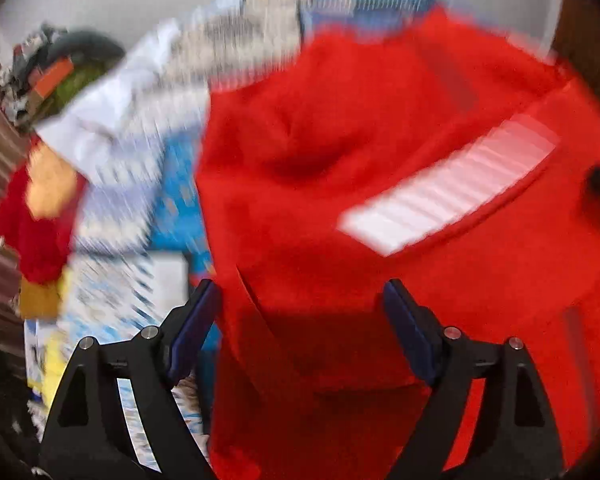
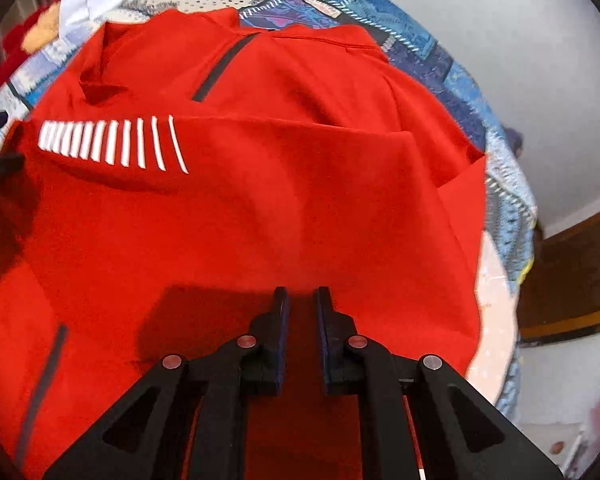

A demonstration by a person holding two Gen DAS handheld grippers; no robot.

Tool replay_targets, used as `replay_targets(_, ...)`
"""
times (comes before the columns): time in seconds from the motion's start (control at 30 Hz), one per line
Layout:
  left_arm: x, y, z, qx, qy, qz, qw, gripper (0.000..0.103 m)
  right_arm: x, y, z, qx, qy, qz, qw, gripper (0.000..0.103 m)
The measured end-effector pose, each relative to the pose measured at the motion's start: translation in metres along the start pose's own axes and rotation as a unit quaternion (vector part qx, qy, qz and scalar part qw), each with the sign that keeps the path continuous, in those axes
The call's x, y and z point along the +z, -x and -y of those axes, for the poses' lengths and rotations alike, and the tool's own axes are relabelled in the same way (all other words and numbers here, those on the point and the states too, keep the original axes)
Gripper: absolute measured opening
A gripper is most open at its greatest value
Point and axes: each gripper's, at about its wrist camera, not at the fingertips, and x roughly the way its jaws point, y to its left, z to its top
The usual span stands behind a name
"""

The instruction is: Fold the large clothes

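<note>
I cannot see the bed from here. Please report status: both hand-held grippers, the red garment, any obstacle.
Left hand-held gripper open, empty, above red garment. Right hand-held gripper shut, nothing visibly held. Garment on patterned bedspread. White cloth beside it, apart.

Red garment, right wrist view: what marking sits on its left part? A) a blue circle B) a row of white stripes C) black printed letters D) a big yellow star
B: the red garment carries a row of slanted white stripes on its left part in the right wrist view; no star, circle or lettering shows on it.
</note>
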Motion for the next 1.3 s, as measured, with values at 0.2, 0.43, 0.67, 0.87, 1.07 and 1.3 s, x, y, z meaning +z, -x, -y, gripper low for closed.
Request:
replay_targets(0.2,-0.019,-0.025,0.006,0.040,-0.024,0.003,0.9989,0.087,-0.015,0.002,0.007,-0.068,0.016,0.009,0.997,0.008)
replay_targets(0.43,-0.022,-0.024,0.007,0.046,-0.019,0.003,0.9988,0.088,-0.029,0.001,0.037,-0.079,-0.022,0.002,0.997,0.035)
replay_targets(0.67,-0.020,-0.023,0.009,0.043,-0.028,-0.002,0.9987,0.087,-0.057,0.008,0.073,-0.098,-0.060,0.036,0.993,0.100)
replay_targets(0.87,0.001,0.010,-0.004,0.015,-0.034,0.017,0.9992,0.087,-0.047,0.046,0.098,-0.031,-0.098,0.081,0.991,0.100)
replay_targets(1.07,0.057,0.063,-0.013,0.006,-0.032,0.090,0.9954,0.088,0.005,0.075,0.111,0.051,-0.139,0.137,0.979,0.100)
replay_targets(1.3,0.131,0.060,-0.019,-0.032,0.000,0.120,0.9922,0.096,0.083,0.041,0.123,0.073,-0.164,0.136,0.974,0.101)
